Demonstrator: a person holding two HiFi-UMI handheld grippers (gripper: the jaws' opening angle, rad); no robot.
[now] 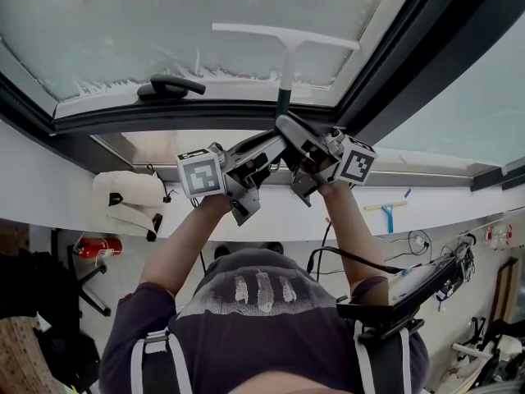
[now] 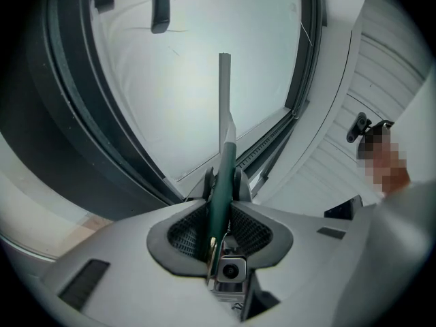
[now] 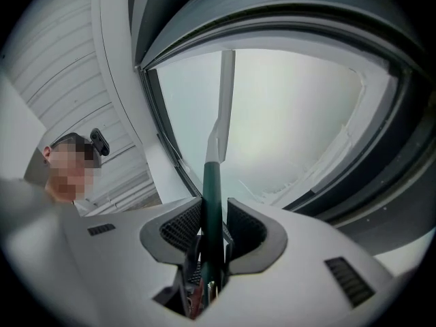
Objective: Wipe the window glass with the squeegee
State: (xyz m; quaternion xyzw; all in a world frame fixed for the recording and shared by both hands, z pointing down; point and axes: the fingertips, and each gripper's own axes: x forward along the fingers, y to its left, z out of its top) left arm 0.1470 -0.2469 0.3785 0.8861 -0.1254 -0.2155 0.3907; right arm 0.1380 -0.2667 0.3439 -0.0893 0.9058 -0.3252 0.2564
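The squeegee's white blade (image 1: 285,38) lies flat against the soapy window glass (image 1: 164,23), and its white shaft runs down into a dark green handle (image 1: 283,101). Both grippers are shut on that handle, side by side, below the sash. My left gripper (image 1: 271,144) reaches in from the left, my right gripper (image 1: 294,130) from the right. In the left gripper view the green handle (image 2: 221,182) is pinched between the jaws of the left gripper (image 2: 222,186), with the shaft pointing up over the glass (image 2: 204,80). The right gripper view shows the right gripper (image 3: 212,216) clamped the same way on the handle (image 3: 212,182).
A black window handle (image 1: 171,86) sits on the sash, left of the squeegee. Dark frame bars (image 1: 410,64) border the pane on the right. A second squeegee with a blue handle (image 1: 387,212), a red fire extinguisher (image 1: 100,245) and a white device (image 1: 127,191) lie lower down.
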